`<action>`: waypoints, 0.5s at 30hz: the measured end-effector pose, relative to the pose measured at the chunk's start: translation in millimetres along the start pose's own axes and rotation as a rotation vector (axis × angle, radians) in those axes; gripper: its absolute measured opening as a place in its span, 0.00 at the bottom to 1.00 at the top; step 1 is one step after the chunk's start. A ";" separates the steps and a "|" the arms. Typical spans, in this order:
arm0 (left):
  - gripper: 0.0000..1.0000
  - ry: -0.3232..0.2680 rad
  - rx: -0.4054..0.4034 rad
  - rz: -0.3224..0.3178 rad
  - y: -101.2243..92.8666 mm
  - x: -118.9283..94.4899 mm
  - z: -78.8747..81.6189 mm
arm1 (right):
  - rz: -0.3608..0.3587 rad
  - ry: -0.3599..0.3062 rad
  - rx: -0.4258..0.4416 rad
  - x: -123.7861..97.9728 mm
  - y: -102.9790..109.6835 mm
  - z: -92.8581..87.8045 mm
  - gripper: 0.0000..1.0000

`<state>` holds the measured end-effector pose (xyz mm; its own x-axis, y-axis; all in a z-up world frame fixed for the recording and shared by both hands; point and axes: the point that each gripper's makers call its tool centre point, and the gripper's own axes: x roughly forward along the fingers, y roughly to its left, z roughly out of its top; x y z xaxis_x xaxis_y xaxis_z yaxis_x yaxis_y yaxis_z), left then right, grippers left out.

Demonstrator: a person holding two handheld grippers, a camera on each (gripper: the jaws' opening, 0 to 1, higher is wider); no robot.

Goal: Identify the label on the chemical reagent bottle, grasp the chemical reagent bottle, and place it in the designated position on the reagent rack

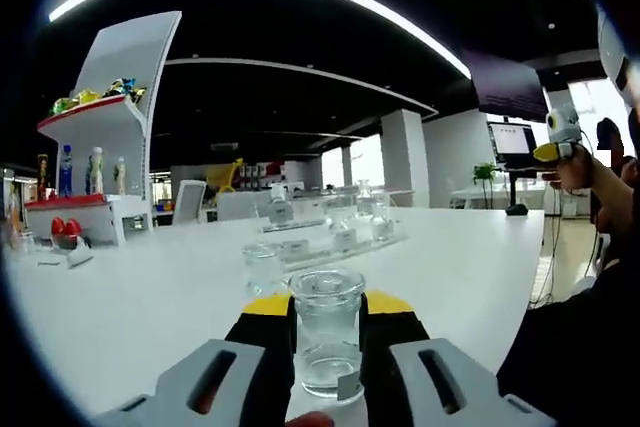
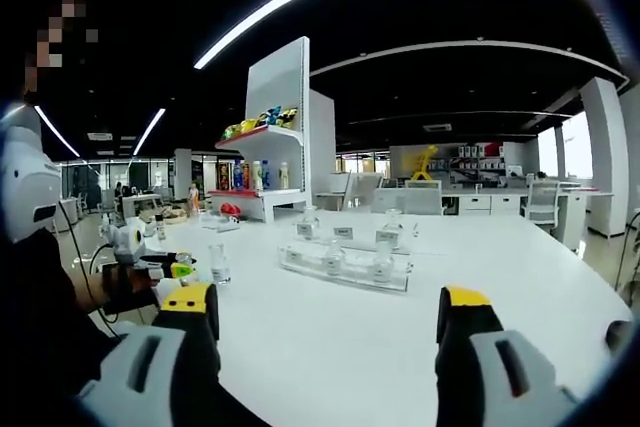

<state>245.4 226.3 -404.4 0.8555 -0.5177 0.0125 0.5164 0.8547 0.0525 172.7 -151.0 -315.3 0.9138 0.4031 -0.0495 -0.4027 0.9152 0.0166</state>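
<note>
Left claw [image 1: 327,367] — clear glass bottle [image 1: 327,332]

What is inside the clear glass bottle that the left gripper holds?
The clear glass bottle, clamped in the left gripper, looks empty or holds clear liquid; I cannot tell which. A small label sits low on it. The jaws cover its lower sides.

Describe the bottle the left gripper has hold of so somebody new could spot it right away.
On the big white table, find the left gripper. Between its yellow-tipped jaws stands a clear glass bottle, upright, with a wide round mouth. Unlike the bottles on the clear rack farther back, it is clamped.
</note>
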 end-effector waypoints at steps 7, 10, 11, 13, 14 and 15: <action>0.25 -0.005 -0.008 0.009 0.1 0.9 0.4 | -0.004 0.006 -0.005 -3.2 -1.8 -0.8 0.87; 0.25 -0.006 -0.005 0.013 0.2 1.0 0.4 | -0.006 0.006 -0.009 -5.6 -3.6 0.7 0.87; 0.25 -0.008 -0.004 0.014 0.0 1.0 0.4 | -0.008 0.005 -0.010 -6.7 -4.6 1.6 0.87; 0.24 -0.014 -0.002 0.014 -1.0 1.2 0.7 | -0.014 0.000 -0.012 -8.2 -6.3 3.1 0.87; 0.24 -0.017 -0.004 0.014 -1.3 1.4 0.9 | -0.014 -0.001 -0.013 -8.9 -6.5 3.5 0.87; 0.24 -0.020 -0.006 0.018 -1.2 1.7 1.0 | -0.015 -0.002 -0.015 -9.5 -6.7 3.8 0.87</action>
<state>246.2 224.4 -403.4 0.8636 -0.5031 0.0329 0.5015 0.8639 0.0465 166.9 -160.9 -311.2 0.9197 0.3898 -0.0473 -0.3902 0.9207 0.0006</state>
